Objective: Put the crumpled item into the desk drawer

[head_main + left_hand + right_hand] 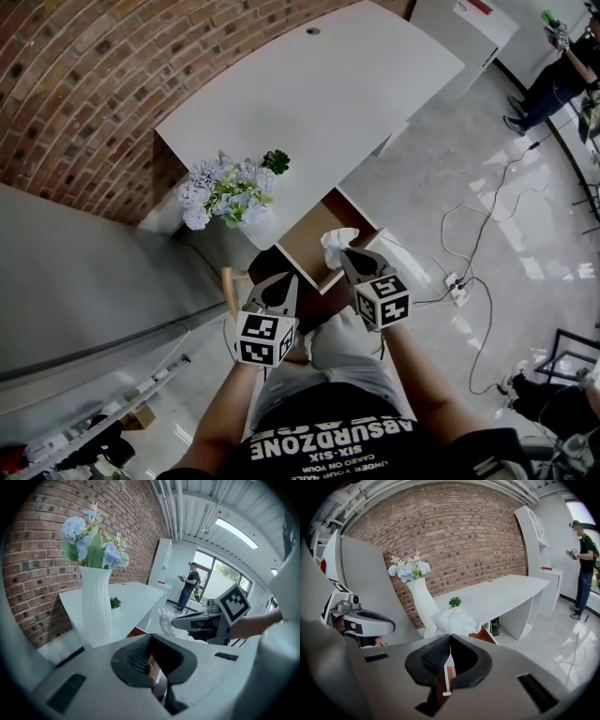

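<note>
Closest to the head camera I see the black shirt (328,441), and beyond it both forearms reach forward. The left gripper (287,278) has its jaws pressed together with nothing between them. The right gripper (346,253) pinches the white crumpled item (335,244) at its tips, and the item shows over the open drawer (305,246) under the white desk (319,103). A vase (246,217) of flowers stands at the desk corner, just beside the drawer.

From the left gripper view, the jaws of this gripper meet at their tips. The vase (96,606) stands upright on the desk at the left. At the right I see the right gripper (174,622) with the crumpled item (165,620) at its end.

From the right gripper view, the jaws are clamped on the crumpled item (452,620), which bulges just past the tips. Behind it are the vase (423,604) and a small plant (455,602) on the desk. The left gripper (390,628) shows at the left edge.
</note>
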`<state>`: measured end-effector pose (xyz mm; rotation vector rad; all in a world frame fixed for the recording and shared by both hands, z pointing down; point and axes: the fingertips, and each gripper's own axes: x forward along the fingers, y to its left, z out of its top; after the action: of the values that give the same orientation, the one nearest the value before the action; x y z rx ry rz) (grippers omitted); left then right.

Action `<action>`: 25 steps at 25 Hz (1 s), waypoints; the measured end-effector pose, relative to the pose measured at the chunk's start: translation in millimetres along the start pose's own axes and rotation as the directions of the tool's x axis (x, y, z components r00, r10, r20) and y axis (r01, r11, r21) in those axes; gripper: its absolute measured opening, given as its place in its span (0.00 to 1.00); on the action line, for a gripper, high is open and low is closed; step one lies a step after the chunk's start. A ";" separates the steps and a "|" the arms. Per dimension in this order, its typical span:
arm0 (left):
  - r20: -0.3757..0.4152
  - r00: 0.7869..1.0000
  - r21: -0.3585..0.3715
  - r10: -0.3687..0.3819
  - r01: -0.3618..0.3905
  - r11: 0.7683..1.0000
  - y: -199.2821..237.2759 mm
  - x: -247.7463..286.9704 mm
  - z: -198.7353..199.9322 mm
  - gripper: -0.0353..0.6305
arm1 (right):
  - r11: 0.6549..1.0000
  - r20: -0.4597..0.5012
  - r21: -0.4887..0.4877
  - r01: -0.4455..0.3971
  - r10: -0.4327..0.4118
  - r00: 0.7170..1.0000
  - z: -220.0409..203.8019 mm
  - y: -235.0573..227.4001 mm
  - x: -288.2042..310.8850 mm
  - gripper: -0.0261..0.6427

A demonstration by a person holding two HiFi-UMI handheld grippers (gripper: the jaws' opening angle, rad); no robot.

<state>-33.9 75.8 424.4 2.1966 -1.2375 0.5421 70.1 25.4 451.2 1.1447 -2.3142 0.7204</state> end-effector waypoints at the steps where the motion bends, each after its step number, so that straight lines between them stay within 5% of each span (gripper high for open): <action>1: -0.002 1.000 -0.002 0.003 -0.003 1.000 0.6 0.1 -0.9 0.05 | 1.000 -0.006 -0.005 -0.002 0.002 1.000 -1.0 -0.2 1.6 0.04; 25: -0.029 0.999 -0.037 0.037 -0.038 0.999 15.7 6.8 -16.1 0.05 | 0.997 -0.129 -0.069 -0.046 0.037 0.991 -33.1 -0.1 39.8 0.04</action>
<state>-45.4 75.1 445.0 2.1313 -1.2666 0.5582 53.8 23.1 500.3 0.9926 -2.2437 0.6980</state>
